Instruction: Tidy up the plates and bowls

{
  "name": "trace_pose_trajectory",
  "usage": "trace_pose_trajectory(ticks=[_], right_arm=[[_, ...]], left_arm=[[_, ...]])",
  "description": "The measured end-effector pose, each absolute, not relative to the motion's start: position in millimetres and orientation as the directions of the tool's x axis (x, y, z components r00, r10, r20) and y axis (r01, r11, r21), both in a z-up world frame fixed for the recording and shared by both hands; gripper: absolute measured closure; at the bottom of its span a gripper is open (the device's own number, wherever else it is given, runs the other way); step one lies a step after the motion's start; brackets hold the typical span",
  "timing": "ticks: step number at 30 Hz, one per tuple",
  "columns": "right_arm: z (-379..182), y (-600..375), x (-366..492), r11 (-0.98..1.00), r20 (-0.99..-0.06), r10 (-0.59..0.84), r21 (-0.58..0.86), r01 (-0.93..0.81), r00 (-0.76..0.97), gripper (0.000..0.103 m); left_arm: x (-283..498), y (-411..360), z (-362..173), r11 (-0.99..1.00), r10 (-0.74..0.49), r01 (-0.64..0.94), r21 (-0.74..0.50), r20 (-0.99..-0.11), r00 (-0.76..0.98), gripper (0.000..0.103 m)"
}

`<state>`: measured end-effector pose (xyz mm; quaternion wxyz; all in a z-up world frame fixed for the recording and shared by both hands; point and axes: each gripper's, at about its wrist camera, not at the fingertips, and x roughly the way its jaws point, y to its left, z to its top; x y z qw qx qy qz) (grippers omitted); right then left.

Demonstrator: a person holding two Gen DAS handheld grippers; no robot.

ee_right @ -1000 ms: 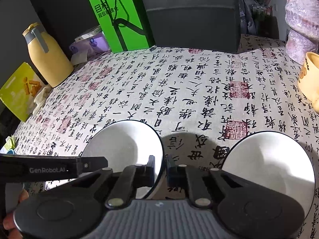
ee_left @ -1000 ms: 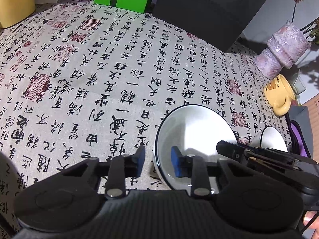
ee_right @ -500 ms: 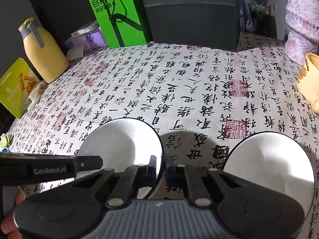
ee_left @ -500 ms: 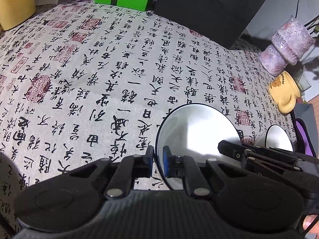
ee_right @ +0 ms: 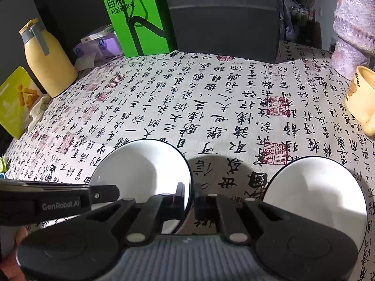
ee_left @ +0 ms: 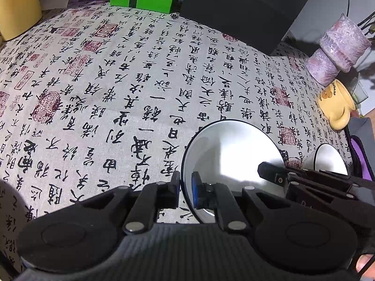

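White bowl (ee_left: 234, 154) pinched between my left tongs (ee_left: 185, 188) and right tongs (ee_right: 189, 197), opposite rims; second bowl (ee_right: 316, 194) sits right.

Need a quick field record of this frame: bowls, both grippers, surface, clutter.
bowls: two white, dark-rimmed; left bowl, right bowl, apart
left gripper: shut on left bowl's left rim
right gripper: shut on left bowl's right rim
surface: calligraphy tablecloth
clutter: yellow mug, green box, yellow jug
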<state>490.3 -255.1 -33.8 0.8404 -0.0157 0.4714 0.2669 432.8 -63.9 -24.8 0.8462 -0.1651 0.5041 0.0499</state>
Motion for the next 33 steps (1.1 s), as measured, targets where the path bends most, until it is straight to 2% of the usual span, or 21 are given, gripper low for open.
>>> trace_pose_trajectory(ticks=[26,33], right_arm=[[-29.8,-253.4,488.9,0.872,-0.806,0.412,0.214,-0.441,0.425,0.097],[-34.5,-253.5,493.7,0.87,-0.817,0.427,0.254,-0.423,0.387,0.089]], left_arm=[[430.7,-62.8,-22.5,0.933,-0.086,-0.27,-0.239,-0.874,0.478,0.093],[434.4,-61.4,-24.4,0.928,-0.102,-0.274,-0.253,-0.879,0.466,0.091]])
